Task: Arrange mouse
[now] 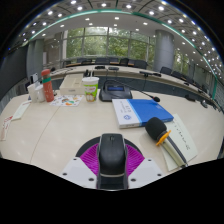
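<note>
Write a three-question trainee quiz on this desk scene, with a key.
1. True or false: the mouse lies between the fingers of the claw.
2. Which thing lies just beyond the mouse on the table? A) a blue and white book B) a red kettle C) a shoe
3. Fill in: the cup standing farther back has a ____ band.

Key: 1 true; 2 A; 3 green. Whether the fingers press on the mouse cannot be told.
</note>
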Available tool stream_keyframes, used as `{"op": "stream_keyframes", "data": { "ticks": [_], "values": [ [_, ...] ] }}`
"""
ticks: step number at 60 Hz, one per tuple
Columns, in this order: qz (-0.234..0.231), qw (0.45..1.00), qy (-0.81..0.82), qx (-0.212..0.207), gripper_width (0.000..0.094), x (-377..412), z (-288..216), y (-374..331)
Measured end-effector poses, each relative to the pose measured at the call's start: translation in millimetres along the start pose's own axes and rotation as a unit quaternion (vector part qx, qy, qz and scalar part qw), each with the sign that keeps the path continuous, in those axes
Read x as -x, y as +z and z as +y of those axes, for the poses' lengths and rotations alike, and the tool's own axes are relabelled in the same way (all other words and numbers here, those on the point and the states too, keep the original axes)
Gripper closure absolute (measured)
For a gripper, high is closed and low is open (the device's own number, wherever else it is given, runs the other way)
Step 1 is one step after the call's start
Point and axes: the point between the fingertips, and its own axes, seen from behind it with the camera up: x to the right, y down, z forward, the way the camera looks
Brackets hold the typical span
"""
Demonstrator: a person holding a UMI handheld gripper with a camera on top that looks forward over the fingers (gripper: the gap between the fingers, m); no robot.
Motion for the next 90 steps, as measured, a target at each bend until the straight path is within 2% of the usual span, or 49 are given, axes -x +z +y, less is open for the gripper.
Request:
{"op": "stream_keyframes", "data": {
  "ticks": [7,13,16,18,21,24,28,40,50,59,68,90],
  "values": [
    [-0.021,0.999,0.005,0.030,0.0618,-6.9,34.9,22.1],
    [-0.041,0.997,0.020,0.057,0.0496,-3.5,59.0,30.7],
    [-0.051,0.997,0.020,0.050,0.0450,-4.1,55.8,29.8],
    [-0.051,0.997,0.016,0.055,0.0351,-6.3,56.7,27.2],
    [-0.050,0.997,0.011,0.060,0.0063,-8.5,54.7,20.9],
    [-0.043,0.997,0.005,0.056,0.0116,-13.7,51.4,12.3],
    [-0.034,0.998,0.004,0.050,0.0070,-18.6,42.4,-3.9],
    [-0.015,1.000,0.012,0.022,0.0080,-19.1,13.2,-81.8],
    [0.005,1.000,0.014,-0.019,0.0079,-9.9,-3.1,-173.2],
    [0.021,0.999,0.002,-0.043,0.0082,2.8,9.2,-256.0],
    [0.025,0.999,-0.008,-0.044,0.0084,17.3,36.8,-320.1],
    [0.031,0.998,-0.002,-0.061,0.0080,29.2,52.2,-383.8]
  ]
}}
